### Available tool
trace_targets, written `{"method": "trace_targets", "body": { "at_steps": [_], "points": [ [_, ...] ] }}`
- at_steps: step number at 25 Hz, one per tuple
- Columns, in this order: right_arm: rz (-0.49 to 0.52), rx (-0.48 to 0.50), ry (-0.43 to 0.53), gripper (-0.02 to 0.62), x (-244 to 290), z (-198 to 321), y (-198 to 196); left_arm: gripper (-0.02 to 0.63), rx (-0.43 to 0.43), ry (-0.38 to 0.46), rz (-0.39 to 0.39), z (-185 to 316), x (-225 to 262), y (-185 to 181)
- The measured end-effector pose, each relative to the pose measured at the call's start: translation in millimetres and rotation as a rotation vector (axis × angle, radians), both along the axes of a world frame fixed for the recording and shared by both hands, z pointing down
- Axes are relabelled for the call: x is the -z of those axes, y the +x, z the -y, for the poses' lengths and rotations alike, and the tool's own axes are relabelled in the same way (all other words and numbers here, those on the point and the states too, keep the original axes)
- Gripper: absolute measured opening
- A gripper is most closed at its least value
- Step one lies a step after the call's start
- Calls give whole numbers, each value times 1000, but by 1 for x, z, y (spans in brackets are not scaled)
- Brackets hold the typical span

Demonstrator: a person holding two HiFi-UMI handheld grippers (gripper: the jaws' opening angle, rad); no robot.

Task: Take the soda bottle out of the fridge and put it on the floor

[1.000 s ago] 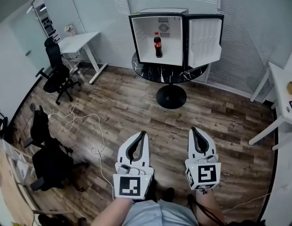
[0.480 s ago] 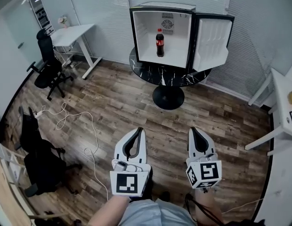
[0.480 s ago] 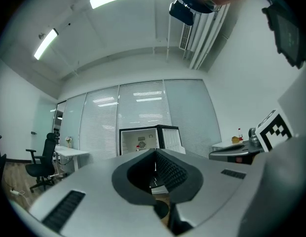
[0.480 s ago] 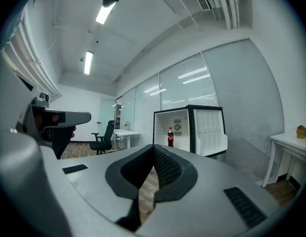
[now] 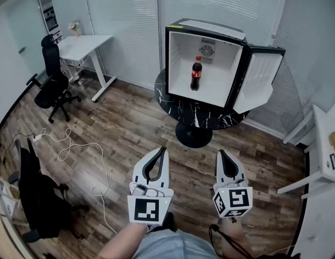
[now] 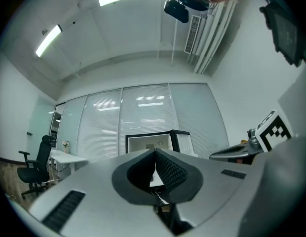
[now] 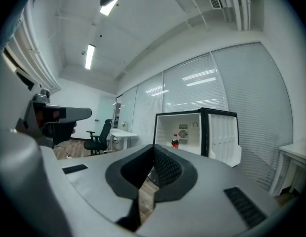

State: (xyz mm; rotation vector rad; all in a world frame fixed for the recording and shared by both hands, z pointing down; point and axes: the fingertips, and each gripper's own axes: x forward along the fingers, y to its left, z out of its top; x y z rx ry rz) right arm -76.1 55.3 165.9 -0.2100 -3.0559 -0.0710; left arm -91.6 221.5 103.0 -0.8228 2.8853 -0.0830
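Note:
A dark soda bottle [image 5: 196, 74] with a red cap and label stands upright inside the small fridge [image 5: 181, 47], whose door [image 5: 261, 81] hangs open to the right. The fridge sits on a round black marble table [image 5: 178, 104]. Both grippers are held level well short of the table, side by side above the wood floor. My left gripper [image 5: 163, 150] is shut with nothing in it. My right gripper [image 5: 220, 152] is shut and empty too. In the right gripper view the bottle [image 7: 175, 141] shows far ahead in the fridge [image 7: 200, 127]; the left gripper view shows only the fridge [image 6: 143, 142] beyond the jaw tips.
A white desk [image 5: 81, 45] and a black office chair [image 5: 51, 77] stand at the left wall. Another black chair [image 5: 35, 196] and a white cable [image 5: 97, 161] lie on the floor at the near left. A white table [image 5: 324, 150] stands at the right. Blinds cover the back wall.
Both grippers have been carried forward together toward the fridge, which now looks nearer and sits further right in the head view. Both stay shut.

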Motion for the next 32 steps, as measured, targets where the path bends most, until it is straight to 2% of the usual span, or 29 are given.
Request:
{"method": "trace_targets", "body": {
  "at_steps": [4,9,20,32],
  "points": [
    [23,-11,16,14,9,-8,-35,17,-15,6,19,-9,5,-36],
    [26,-28,34,14,12,-9,-60,17,-40,27,-1,-10,0,-70],
    [-12,-57,1,14,-18,18,-118,17,-69,-17,-63,19,-37,-130],
    [-5,-35,-21,14,-29,75,-248,17,-60,-85,-77,84,-49,-247]
  ]
}}
